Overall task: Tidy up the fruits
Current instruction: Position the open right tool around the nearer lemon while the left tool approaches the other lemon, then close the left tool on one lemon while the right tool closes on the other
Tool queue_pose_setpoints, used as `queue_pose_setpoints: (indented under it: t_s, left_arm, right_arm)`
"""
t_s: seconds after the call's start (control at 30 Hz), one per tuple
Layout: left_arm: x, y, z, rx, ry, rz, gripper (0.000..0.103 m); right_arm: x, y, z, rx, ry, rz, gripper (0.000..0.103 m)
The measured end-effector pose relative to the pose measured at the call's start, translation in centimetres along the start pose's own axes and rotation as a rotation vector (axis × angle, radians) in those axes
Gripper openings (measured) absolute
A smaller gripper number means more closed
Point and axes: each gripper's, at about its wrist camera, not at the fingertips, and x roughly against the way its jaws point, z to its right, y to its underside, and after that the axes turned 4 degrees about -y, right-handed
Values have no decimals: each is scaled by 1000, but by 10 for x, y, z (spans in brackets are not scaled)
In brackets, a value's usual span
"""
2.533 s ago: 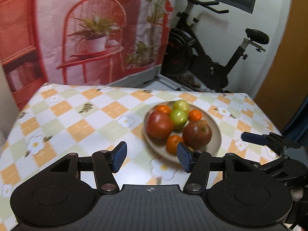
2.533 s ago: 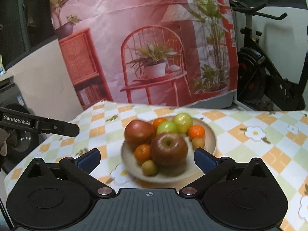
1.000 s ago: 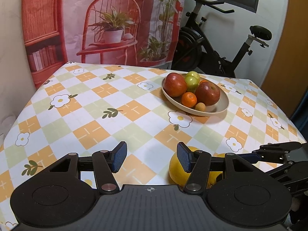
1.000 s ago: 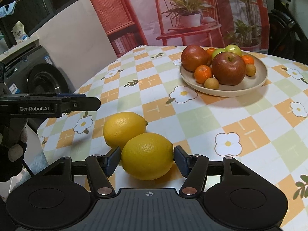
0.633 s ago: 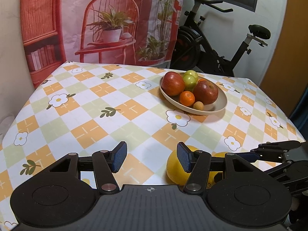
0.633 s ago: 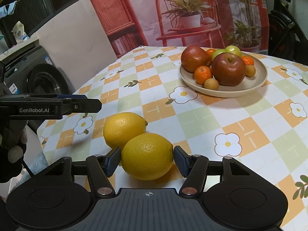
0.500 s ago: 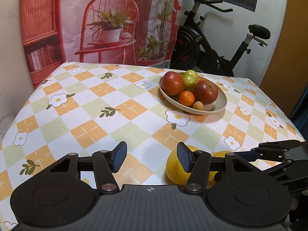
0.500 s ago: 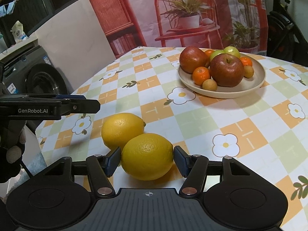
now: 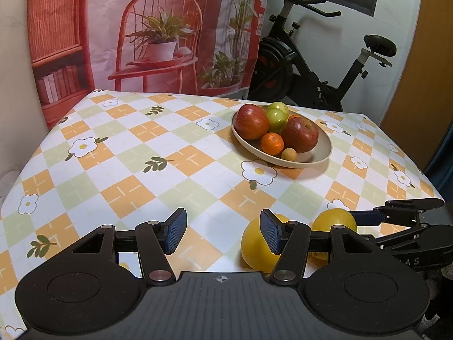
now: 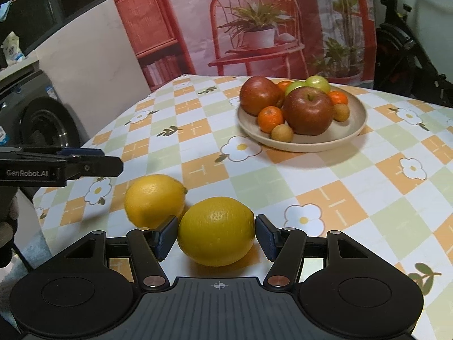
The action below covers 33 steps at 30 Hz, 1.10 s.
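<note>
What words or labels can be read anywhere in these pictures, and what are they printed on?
"GenRobot.AI": white letters on the side of the left gripper, seen from the right wrist view.
"AS": the end of a word on the side of the right gripper, the rest hidden.
Stickers on the washing machine: too small to read.
Packet on the counter: blurred, unreadable.

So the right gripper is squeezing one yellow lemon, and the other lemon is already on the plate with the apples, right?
Not quite. The right gripper is closed on one lemon, but the other lemon is not on the plate. It lies on the tablecloth beside the held one, as the right wrist view shows.
</note>
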Motion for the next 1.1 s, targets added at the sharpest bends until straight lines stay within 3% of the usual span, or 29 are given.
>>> queue_pose_setpoints:
  t_s: [0.63,1.1]
  left_arm:
    - [1,0,0,-1,7,-4,60]
    - [-6,4,14,-36,92,-31,64]
  right_arm:
    - [3,-2,10,-1,110,34,56]
    - [6,-1,14,-4,130,44,56]
